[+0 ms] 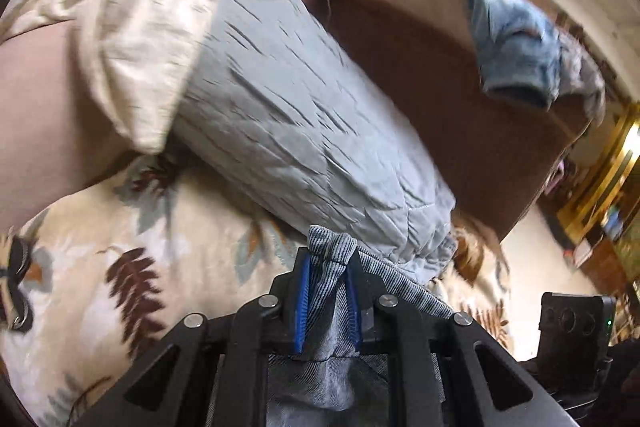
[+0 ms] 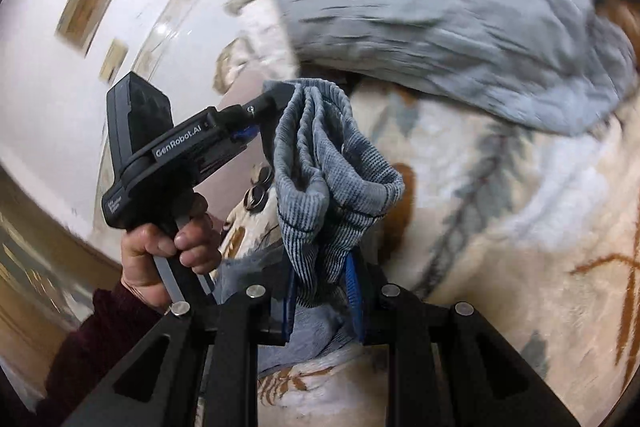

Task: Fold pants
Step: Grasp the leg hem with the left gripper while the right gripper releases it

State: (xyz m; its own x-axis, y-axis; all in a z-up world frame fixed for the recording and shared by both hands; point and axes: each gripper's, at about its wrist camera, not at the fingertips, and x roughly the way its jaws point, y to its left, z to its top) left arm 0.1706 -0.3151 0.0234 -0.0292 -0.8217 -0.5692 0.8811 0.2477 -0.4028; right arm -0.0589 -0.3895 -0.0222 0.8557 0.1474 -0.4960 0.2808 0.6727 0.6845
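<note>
The pants (image 2: 332,171) are grey-blue ribbed fabric, bunched and lifted off the bed between both grippers. In the left wrist view my left gripper (image 1: 328,263) is shut on a gathered fold of the pants (image 1: 332,243), with cloth hanging below the blue pads. In the right wrist view my right gripper (image 2: 324,263) is shut on another part of the same pants. The left gripper (image 2: 276,95) shows there too, held by a hand (image 2: 168,251) in a dark red sleeve, clamping the upper edge of the cloth.
A leaf-patterned blanket (image 1: 132,267) covers the bed under the pants. A light grey quilted pillow (image 1: 304,115) lies behind, with a beige cloth (image 1: 132,39) beside it. A brown headboard (image 1: 424,87) carries a blue garment (image 1: 516,55). A white wall with framed pictures (image 2: 86,11) is at the left.
</note>
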